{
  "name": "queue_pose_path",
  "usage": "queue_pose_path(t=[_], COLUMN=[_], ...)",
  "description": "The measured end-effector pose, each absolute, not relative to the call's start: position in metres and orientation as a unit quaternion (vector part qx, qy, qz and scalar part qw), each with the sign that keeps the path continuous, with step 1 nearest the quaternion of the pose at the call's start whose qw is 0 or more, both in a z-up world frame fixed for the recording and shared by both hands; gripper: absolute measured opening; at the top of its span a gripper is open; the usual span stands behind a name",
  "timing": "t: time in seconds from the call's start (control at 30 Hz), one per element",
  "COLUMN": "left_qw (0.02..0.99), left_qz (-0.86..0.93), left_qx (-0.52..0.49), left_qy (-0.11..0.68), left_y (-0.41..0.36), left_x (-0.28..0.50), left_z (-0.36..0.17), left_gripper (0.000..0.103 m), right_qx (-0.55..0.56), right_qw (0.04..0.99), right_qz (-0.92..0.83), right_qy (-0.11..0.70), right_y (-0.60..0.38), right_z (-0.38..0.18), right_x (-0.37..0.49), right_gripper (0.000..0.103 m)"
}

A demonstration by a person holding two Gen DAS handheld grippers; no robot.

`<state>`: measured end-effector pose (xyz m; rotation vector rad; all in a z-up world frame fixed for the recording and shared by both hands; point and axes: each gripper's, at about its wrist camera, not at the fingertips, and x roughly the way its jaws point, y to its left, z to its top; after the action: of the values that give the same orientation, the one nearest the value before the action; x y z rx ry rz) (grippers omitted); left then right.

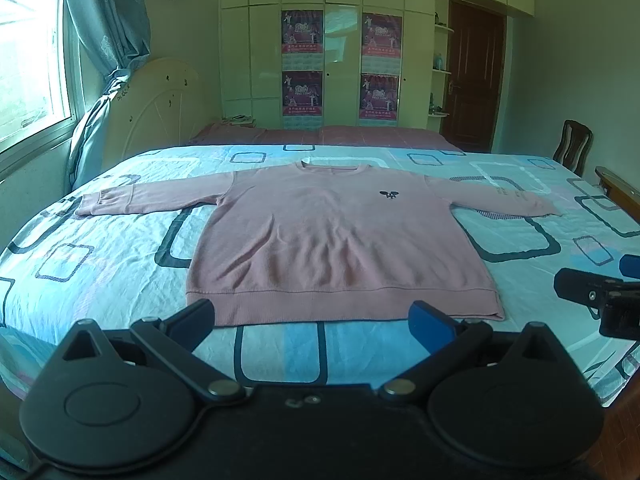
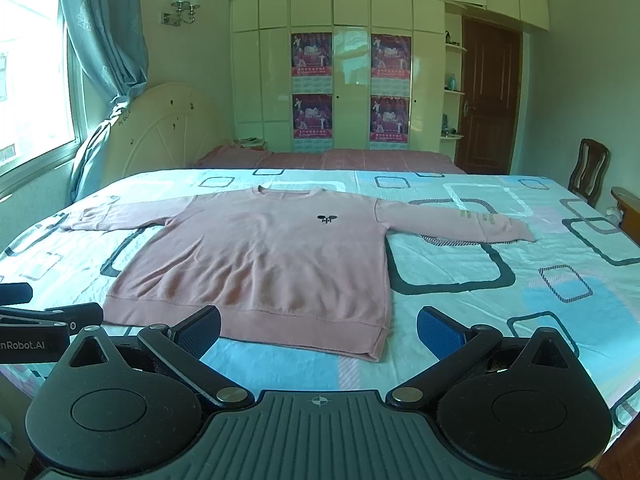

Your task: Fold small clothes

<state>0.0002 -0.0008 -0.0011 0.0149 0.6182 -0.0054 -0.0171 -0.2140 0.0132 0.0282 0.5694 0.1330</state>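
On the bed (image 1: 120,248): pink sweater (image 1: 336,240) lies flat, sleeves spread.
Left gripper (image 1: 316,320): released, holds nothing.
Right gripper (image 2: 320,330): released, holds nothing.

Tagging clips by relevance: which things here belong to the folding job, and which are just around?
Job: pink sweater, spread flat on the bed sheet; left tool and right tool, both open.
Around: chair, posters, curtain, door.

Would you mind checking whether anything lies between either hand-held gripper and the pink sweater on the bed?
Nothing visible does. The pink sweater lies flat, sleeves spread, on the patterned bedsheet. Only bare sheet separates its hem from the open left hand-held gripper and the open right hand-held gripper.
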Motion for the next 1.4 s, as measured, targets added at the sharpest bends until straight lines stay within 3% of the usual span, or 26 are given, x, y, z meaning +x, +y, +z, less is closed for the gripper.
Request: queue_pose_path(t=[0.73,1.4], left_qw=[0.947,0.944], left_qz=[-0.006,-0.015], left_qx=[0.012,0.015], left_qy=[0.322,0.329], left_y=[0.0,0.01], left_x=[0.006,0.081], left_z=[0.001,-0.009], left_gripper=[0.103,0.103], right_qx=[0.018,0.027], right_qw=[0.957,0.954], right_qz=[0.062,0.032], right_qy=[0.282,0.296], right_y=[-0.219,-0.224], right_z=[0.011,0.001], right_x=[-0.01,0.065], right_gripper=[0.103,0.103])
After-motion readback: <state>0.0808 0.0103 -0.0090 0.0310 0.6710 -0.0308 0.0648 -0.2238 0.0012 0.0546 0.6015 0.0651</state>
